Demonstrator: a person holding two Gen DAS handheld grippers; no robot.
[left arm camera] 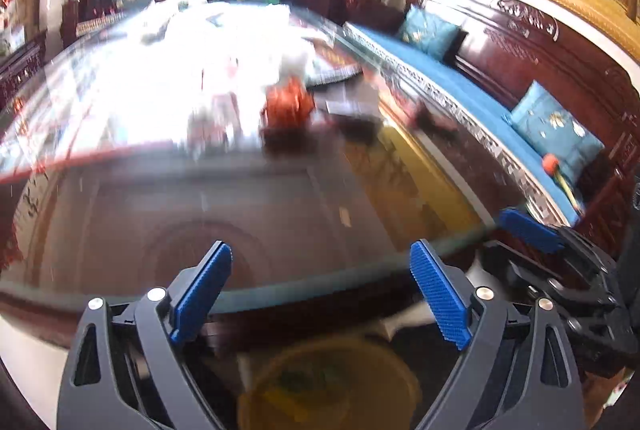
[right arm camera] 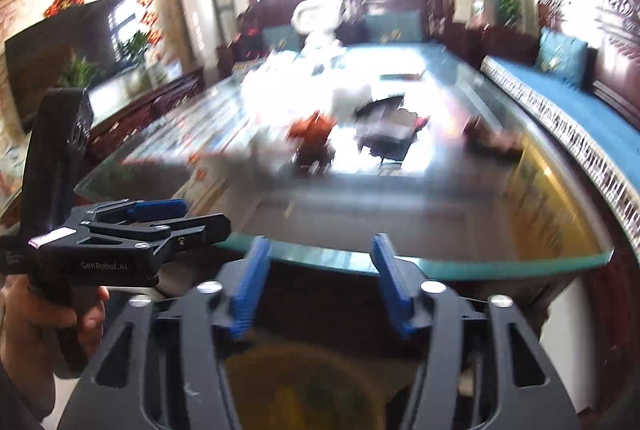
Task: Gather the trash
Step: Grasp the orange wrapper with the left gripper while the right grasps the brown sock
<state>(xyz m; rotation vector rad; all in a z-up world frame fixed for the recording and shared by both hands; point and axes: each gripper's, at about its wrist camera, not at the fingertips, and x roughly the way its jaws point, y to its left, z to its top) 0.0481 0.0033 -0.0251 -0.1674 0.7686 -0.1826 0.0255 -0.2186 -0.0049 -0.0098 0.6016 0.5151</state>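
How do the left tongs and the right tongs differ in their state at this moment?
The left tongs stand wider open than the right tongs, whose blue pads sit closer together. Seen from the right wrist, the left tongs lie turned on their side, held by a hand, while the right tongs sit level. Both are empty and hang before the near edge of the glass table, above a blurred yellow round thing.
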